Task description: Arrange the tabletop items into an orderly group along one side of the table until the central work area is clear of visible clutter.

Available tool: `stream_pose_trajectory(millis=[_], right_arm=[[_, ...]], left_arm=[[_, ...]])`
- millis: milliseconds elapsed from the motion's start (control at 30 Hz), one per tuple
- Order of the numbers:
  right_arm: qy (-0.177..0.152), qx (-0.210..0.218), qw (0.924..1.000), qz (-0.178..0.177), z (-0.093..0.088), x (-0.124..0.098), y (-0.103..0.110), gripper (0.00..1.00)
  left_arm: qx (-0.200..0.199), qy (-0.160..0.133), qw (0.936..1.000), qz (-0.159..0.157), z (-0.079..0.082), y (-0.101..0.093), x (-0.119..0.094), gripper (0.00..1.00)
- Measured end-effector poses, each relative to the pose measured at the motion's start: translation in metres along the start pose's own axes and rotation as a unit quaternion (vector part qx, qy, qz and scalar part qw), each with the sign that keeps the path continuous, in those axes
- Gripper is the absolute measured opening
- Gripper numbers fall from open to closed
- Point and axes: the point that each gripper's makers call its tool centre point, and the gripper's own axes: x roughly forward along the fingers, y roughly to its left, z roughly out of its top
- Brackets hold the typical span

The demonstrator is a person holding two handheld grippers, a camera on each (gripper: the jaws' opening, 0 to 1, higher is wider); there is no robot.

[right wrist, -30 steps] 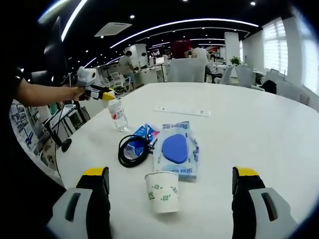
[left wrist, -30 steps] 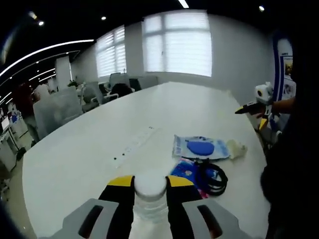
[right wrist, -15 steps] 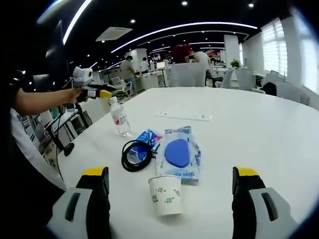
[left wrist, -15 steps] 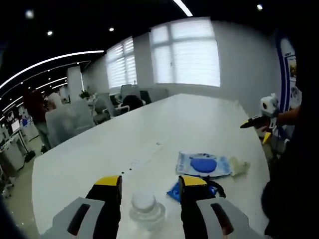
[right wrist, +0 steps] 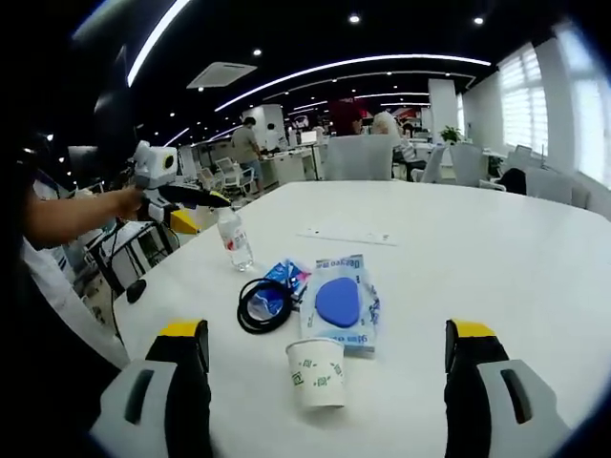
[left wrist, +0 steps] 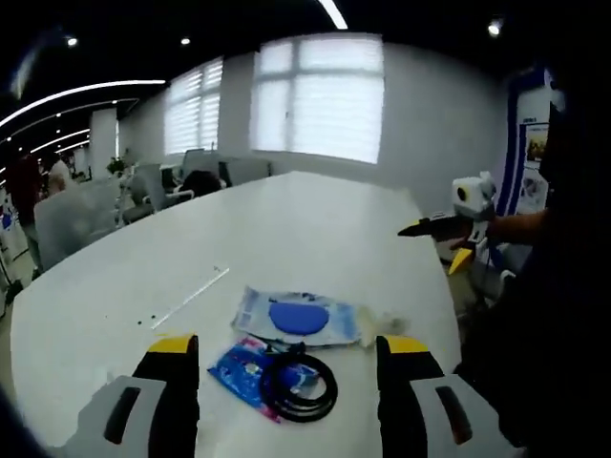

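Released, bottle (right wrist: 235, 239) stands beside left gripper (right wrist: 196, 199), apparently open.

table (right wrist: 496, 258): plain white
cup (right wrist: 317, 371): white with small green marks
pouch (right wrist: 340, 303): pale blue, clear, with a dark blue oval inside
cable (right wrist: 263, 304): black
packet (left wrist: 241, 364): blue with pink touches
bottle (right wrist: 235, 239): clear, white cap, red-and-white label
jaw tips: yellow on black

Left gripper (left wrist: 286, 358): jaws spread wide, nothing between them (yellow-tipped, level above the table).
Right gripper (right wrist: 326, 342): jaws wide apart, holding nothing.
Left forearm (right wrist: 72, 212): bare, stretched forward.
Right hand (left wrist: 511, 227): held out, grasping its gripper.
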Motion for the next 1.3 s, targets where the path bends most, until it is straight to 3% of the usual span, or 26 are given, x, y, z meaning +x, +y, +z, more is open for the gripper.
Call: stream_pose_trajectory(millis=[133,233,433,667,867,1000,1300], right_arm=[[-0.004,0.0,1.0,0.002,-0.001,-0.004,0.0,1.0],[0.0,-0.013,0.9999,-0.001,-0.004,-0.006,0.0,1.0],[0.003,-0.015,0.9999,0.003,-0.01,-0.01,0.003,0.99],[-0.001,-0.009,0.9999,0.007,-0.01,-0.013,0.01,0.98],[-0.003,-0.01,0.9999,0.011,-0.01,-0.017,0.013,0.97],[-0.001,-0.009,0.9999,0.011,-0.012,-0.019,0.012,0.96],[-0.013,-0.003,0.9999,0.004,-0.011,-0.027,0.011,0.95]], left_arm=[[-0.012,0.016,0.9982,-0.056,-0.014,-0.039,0.031,0.77],[-0.018,0.023,0.9972,-0.069,-0.024,-0.048,0.049,0.79],[-0.05,0.023,0.9931,-0.103,-0.027,-0.076,0.077,0.84],[-0.075,0.03,0.9897,-0.118,-0.033,-0.093,0.108,0.69],[-0.102,0.035,0.9845,-0.139,-0.036,-0.109,0.131,0.5],[-0.113,0.033,0.9835,-0.137,-0.038,-0.106,0.142,0.37],[-0.178,0.035,0.9743,-0.134,-0.041,-0.092,0.157,0.27]])
